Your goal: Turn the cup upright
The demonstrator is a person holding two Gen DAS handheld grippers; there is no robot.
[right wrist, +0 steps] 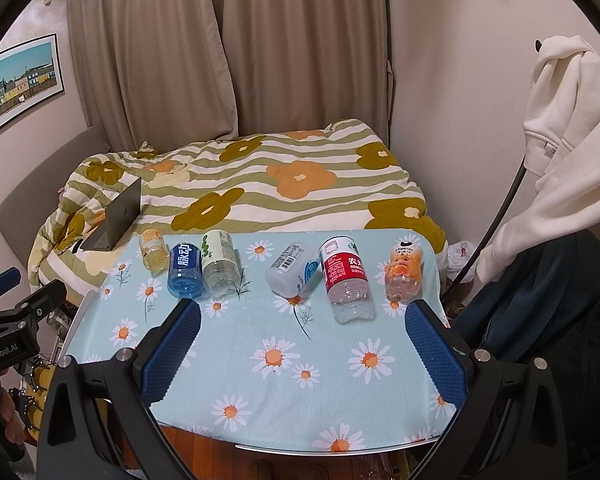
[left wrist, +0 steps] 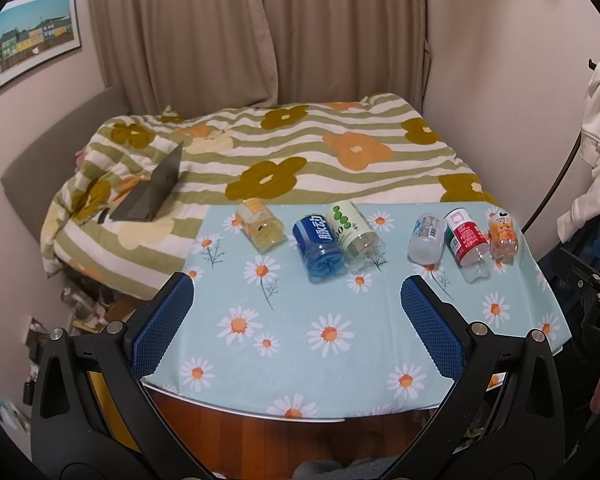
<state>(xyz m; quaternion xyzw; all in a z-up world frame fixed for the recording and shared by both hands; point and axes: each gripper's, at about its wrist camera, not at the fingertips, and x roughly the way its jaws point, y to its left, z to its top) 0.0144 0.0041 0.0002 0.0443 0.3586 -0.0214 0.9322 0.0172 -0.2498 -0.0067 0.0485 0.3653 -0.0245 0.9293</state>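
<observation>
Several cut-bottle cups lie on their sides in a row on the daisy tablecloth (left wrist: pixel 300 344): a yellow one (left wrist: pixel 260 226), a blue one (left wrist: pixel 318 246), a green-dotted one (left wrist: pixel 358 238), a white one (left wrist: pixel 426 238), a red-labelled one (left wrist: pixel 468 242) and an orange one (left wrist: pixel 504 236). In the right wrist view they show as yellow (right wrist: pixel 154 255), blue (right wrist: pixel 185 270), green (right wrist: pixel 219 266), white (right wrist: pixel 294 268), red (right wrist: pixel 346 280) and orange (right wrist: pixel 404 274). My left gripper (left wrist: pixel 296 292) is open and empty, short of the blue cup. My right gripper (right wrist: pixel 304 316) is open and empty, short of the white and red cups.
A bed with a striped flower quilt (left wrist: pixel 284 152) lies behind the table, with an open laptop (left wrist: pixel 152 192) on it. Curtains (left wrist: pixel 260 28) hang behind. A white hoodie (right wrist: pixel 572 128) hangs at the right. The table's front edge (right wrist: pixel 320 450) is near me.
</observation>
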